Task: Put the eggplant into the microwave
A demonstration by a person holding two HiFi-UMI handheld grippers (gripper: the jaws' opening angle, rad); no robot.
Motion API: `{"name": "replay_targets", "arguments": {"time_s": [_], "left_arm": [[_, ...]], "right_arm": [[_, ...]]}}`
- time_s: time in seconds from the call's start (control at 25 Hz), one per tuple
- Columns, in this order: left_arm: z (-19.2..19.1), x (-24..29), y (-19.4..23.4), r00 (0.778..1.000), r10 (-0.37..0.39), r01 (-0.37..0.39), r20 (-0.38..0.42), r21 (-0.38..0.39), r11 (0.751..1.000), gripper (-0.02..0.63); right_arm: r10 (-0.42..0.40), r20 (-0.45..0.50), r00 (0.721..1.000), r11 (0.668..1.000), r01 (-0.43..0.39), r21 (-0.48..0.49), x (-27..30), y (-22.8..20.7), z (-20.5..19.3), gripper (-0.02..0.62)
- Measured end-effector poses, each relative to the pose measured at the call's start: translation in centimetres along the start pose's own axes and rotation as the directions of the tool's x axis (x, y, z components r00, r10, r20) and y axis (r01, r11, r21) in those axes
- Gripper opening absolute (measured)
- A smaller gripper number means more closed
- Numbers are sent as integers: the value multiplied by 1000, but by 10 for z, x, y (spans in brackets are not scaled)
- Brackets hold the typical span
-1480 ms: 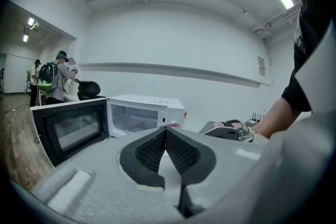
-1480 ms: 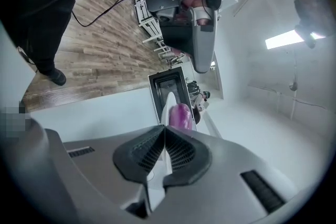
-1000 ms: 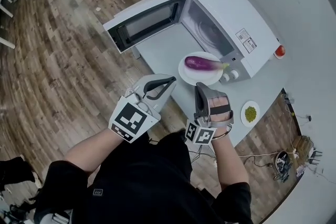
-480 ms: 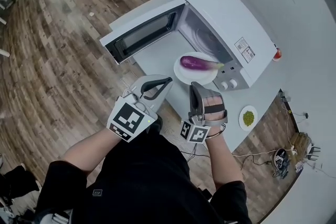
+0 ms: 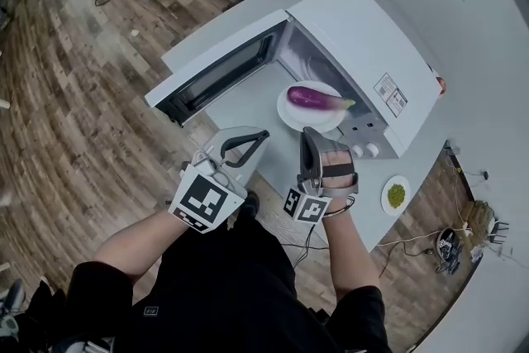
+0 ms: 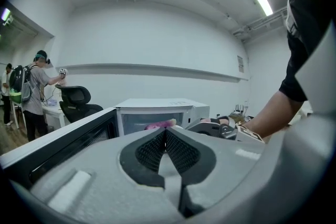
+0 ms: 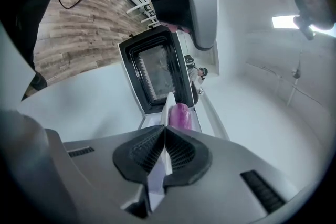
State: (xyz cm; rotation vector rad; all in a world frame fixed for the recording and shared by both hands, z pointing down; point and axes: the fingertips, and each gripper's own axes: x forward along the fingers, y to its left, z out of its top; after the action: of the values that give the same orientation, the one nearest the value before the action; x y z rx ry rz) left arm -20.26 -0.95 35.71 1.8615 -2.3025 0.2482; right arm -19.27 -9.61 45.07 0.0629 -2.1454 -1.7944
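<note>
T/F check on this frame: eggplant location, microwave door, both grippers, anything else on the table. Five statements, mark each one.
1. The eggplant lies on a white plate on the table, outside the microwave. True.
2. The microwave is shut. False: its door is swung open.
3. The left gripper has its jaws together with nothing between them. True.
4. The eggplant is already gripped. False: the right gripper is shut as well, empty, and short of the white plate.
5. A smaller plate with something green on it sits further right on the table. True.
</note>
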Motion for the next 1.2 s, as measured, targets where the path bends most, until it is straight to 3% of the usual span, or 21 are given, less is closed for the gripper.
{"name": "replay_targets", "arguments": {"time_s": [0.24,0.84,1.2], "left_arm": [[-24,28,18,999,-52,52,3,-18,998,8],[-78,75,54,999,-52,52,2,-65,997,8],[-94,92,62,997,-71,70,-21,-73,995,8]], "right_arm": [[-18,-65,998,1000,19,16,35,10,-10,21],[-31,-154,988,999,34,17,100,56,-50,21],[5,-206,978,999,3,43,121,67,-68,21]]}}
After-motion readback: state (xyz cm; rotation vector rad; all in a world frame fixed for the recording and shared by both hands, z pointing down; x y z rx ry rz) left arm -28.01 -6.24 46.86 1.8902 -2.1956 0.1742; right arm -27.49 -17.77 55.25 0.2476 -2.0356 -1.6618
